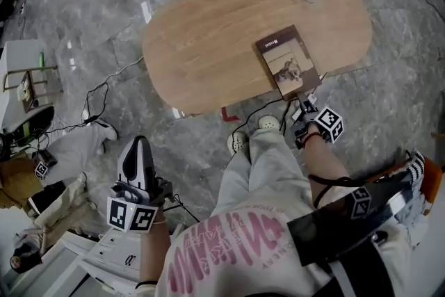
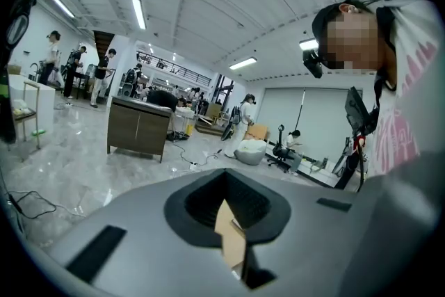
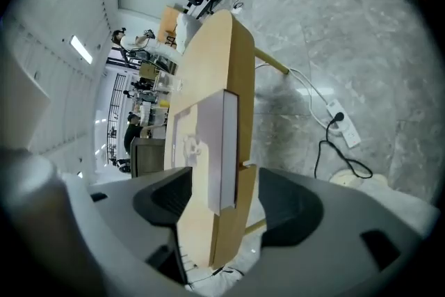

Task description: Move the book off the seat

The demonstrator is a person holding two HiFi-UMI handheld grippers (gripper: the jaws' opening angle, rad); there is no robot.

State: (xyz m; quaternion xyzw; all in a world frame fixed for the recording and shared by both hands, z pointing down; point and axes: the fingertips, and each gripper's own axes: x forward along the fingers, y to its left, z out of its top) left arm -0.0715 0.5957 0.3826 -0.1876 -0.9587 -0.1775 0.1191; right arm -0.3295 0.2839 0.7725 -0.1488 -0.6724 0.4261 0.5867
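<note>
The book point(image 1: 288, 60) lay flat on the wooden counter point(image 1: 208, 38), cover up, its near end right at the counter's rim; no seat showed in any view. The right hand-held gripper point(image 1: 304, 108) stood at that end with its jaws wide. In the right gripper view the book point(image 3: 212, 142) and the counter's edge point(image 3: 240, 59) both sat between them, and neither pad pressed on anything. The left hand-held gripper point(image 1: 138, 146) hung well away over the floor. Its own view showed its jaws closed together point(image 2: 229, 219), with only a thin tan sliver at the seam that I could not identify. The book looked thin, flat and fairly stiff, so probably light. Its smooth cover could slide between the pads, and held by one end it might sag or fan open. The best hold seemed to be the near end, pinched through the cover and pages together, clear of the counter's edge.
</note>
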